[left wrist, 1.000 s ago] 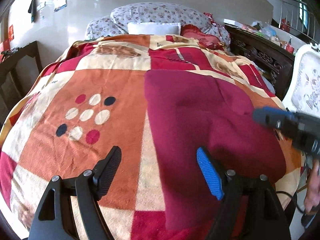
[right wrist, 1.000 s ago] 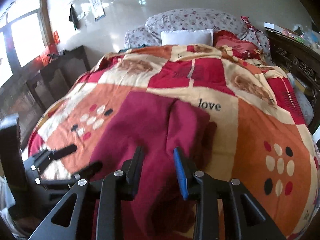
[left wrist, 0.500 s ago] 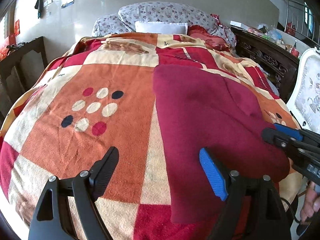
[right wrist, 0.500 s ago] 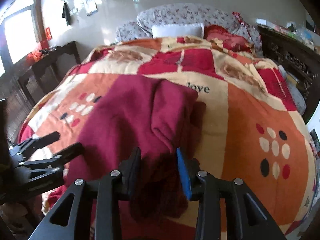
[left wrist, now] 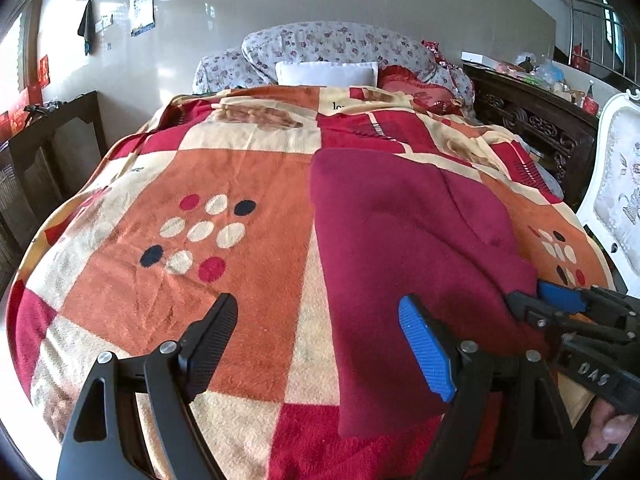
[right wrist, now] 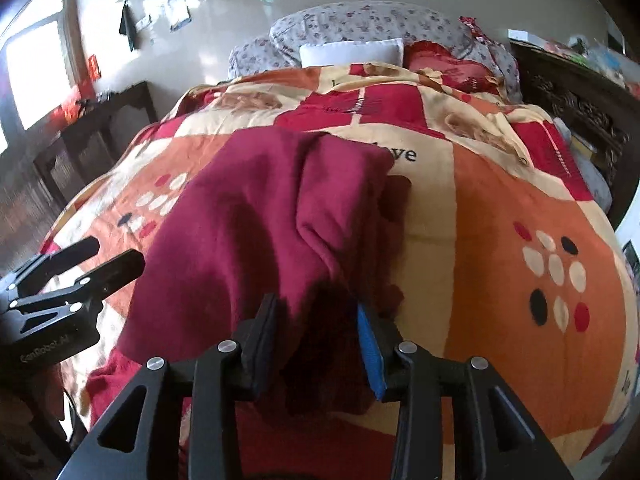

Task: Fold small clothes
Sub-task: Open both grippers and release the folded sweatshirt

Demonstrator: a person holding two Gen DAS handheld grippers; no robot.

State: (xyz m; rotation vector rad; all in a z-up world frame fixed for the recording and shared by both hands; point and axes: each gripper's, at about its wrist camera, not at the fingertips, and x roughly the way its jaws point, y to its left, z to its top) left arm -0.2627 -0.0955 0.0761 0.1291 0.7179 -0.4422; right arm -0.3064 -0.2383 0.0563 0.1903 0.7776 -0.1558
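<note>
A dark red garment (left wrist: 404, 248) lies on the patchwork blanket (left wrist: 240, 208), partly folded, its near edge hanging toward the foot of the bed. My left gripper (left wrist: 320, 344) is open and empty, hovering over the blanket at the garment's left edge. My right gripper (right wrist: 316, 328) has its jaws around the garment's (right wrist: 256, 224) near right corner, with fabric bunched between them and lifted a little. It also shows in the left wrist view (left wrist: 532, 304), pinching the garment's right edge. The left gripper shows at the left of the right wrist view (right wrist: 84, 256).
Pillows (left wrist: 328, 52) lie at the head of the bed. A dark carved wooden cabinet (left wrist: 532, 120) and a white upholstered chair (left wrist: 620, 184) stand to the right. A dark wooden table (left wrist: 52, 140) stands to the left.
My right gripper has closed in on the garment's near right corner and lifted it, bunching the fabric. The left gripper has backed off slightly and stayed open.
</note>
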